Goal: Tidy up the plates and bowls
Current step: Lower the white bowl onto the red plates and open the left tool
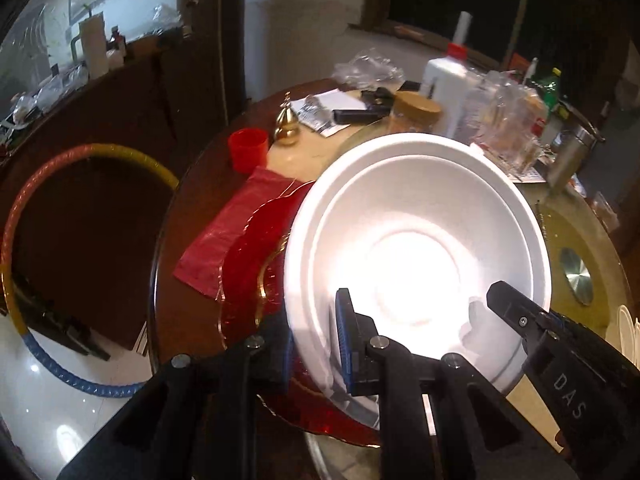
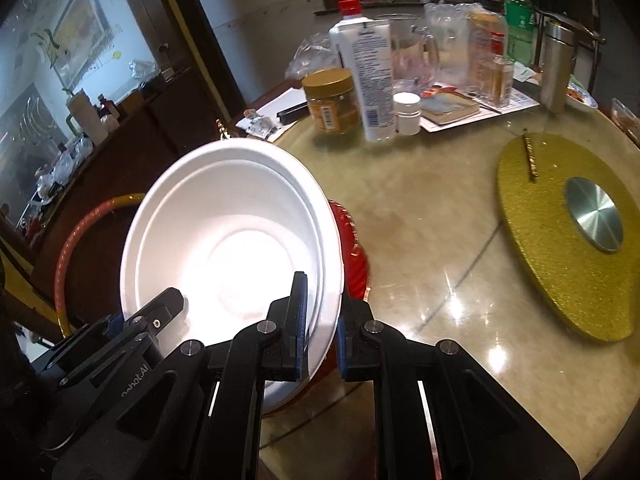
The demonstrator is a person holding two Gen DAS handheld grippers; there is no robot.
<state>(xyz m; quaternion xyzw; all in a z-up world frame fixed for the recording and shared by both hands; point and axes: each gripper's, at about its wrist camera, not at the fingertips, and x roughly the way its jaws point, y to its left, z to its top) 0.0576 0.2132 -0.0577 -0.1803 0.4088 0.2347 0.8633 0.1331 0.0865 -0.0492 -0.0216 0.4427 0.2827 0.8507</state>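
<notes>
A white foam bowl (image 1: 420, 216), apparently two nested, hangs tilted over a red glass plate (image 1: 248, 264) with a gold rim on the round table (image 2: 420, 208). My left gripper (image 1: 314, 348) is shut on the bowl's left rim, one pad inside and one outside. My right gripper (image 2: 322, 328) is shut on the opposite rim of the bowl (image 2: 236, 224). One of the right gripper's fingers (image 1: 516, 312) shows inside the bowl in the left wrist view. One of the left gripper's fingers (image 2: 162, 312) shows likewise in the right wrist view. The plate (image 2: 354, 248) peeks out behind the bowl.
A red napkin (image 1: 236, 232), red cup (image 1: 248, 152) and gold bell (image 1: 287, 126) lie left of the plate. A gold glitter mat (image 2: 560, 240) with a metal disc lies right. Jar (image 2: 330, 100), white bottle (image 2: 368, 76) and clutter crowd the back. A hoop (image 1: 24, 240) leans beside the table.
</notes>
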